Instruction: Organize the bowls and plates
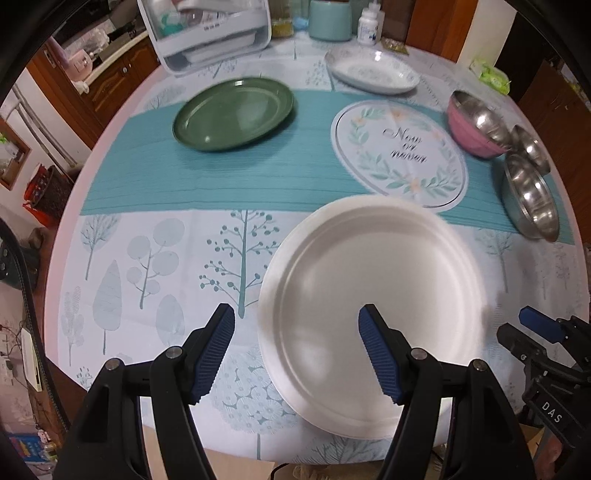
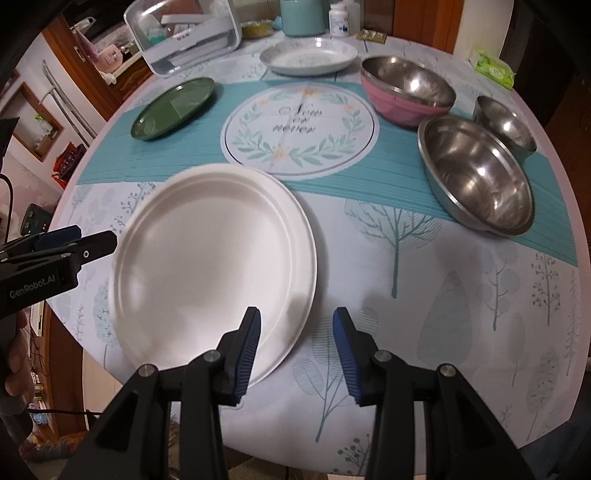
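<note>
A white plate (image 1: pixel 369 314) lies near the table's front edge; it also shows in the right wrist view (image 2: pixel 207 269), apparently two stacked. My left gripper (image 1: pixel 296 325) is open over its left rim. My right gripper (image 2: pixel 296 325) is open over its right rim. A green plate (image 1: pixel 233 112) (image 2: pixel 173 109) lies at the back left. An oval patterned dish (image 1: pixel 371 70) (image 2: pixel 308 55) lies at the back. A pink steel-lined bowl (image 2: pixel 406 92) (image 1: pixel 476 123), a large steel bowl (image 2: pixel 476 173) (image 1: pixel 530 195) and a small steel bowl (image 2: pixel 504 123) (image 1: pixel 530 146) stand at the right.
A round table with a tree-print cloth (image 2: pixel 424 295) and a teal runner (image 1: pixel 221 177). A clear storage box (image 1: pixel 207 29), a teal canister (image 1: pixel 328 18), a pill bottle (image 1: pixel 367 26) and a green packet (image 2: pixel 493 68) stand at the back. Wooden cabinets are beyond the left edge.
</note>
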Tool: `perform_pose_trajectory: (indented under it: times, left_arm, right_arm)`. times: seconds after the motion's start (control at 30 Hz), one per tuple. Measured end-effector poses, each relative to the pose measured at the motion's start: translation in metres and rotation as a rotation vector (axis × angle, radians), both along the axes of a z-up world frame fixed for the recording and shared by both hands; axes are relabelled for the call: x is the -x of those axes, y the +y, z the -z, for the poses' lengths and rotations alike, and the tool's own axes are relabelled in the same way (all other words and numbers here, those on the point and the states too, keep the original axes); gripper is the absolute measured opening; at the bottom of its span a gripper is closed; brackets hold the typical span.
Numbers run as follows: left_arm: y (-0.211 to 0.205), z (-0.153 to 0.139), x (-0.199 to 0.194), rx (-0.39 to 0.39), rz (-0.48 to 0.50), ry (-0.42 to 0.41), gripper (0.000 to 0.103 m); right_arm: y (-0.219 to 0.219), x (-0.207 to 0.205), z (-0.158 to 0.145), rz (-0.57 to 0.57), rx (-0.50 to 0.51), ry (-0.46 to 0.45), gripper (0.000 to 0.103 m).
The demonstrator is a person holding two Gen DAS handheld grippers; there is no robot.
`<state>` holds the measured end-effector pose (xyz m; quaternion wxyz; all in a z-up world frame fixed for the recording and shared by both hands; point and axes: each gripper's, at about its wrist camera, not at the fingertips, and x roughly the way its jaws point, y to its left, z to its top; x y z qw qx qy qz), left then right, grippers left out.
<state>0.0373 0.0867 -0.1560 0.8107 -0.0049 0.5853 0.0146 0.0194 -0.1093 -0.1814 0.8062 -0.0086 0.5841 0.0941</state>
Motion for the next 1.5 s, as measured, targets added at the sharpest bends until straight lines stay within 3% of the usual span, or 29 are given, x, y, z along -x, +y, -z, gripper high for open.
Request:
perform_pose_trajectory:
  times: [0.33, 0.8, 1.07, 1.13, 1.2, 1.5]
  left_arm:
    - [-0.011, -0.051, 0.021, 0.000, -0.020, -0.103, 0.072]
    - [0.011, -0.086, 0.014, 0.002, -0.040, -0.189, 0.073]
    - [0.052, -0.102, -0.021, -0.004, -0.021, -0.224, 0.074]
    - [0.067, -0.107, -0.034, -0.016, -0.017, -0.241, 0.081]
    - [0.081, -0.112, -0.045, -0.030, -0.015, -0.260, 0.081]
    - [0.144, -0.105, -0.123, -0.079, 0.020, -0.282, 0.082]
  right_arm:
    - [-0.008, 0.005, -0.039, -0.037, -0.030, -0.105, 0.041]
    - [-0.007, -0.001, -0.065, -0.026, -0.056, -0.147, 0.041]
    - [0.013, -0.030, -0.094, 0.002, -0.054, -0.187, 0.041]
    - [0.024, -0.041, -0.104, 0.006, -0.060, -0.206, 0.043]
    - [0.038, -0.058, -0.113, 0.010, -0.078, -0.215, 0.053]
    - [0.100, -0.142, -0.121, 0.037, -0.121, -0.217, 0.054]
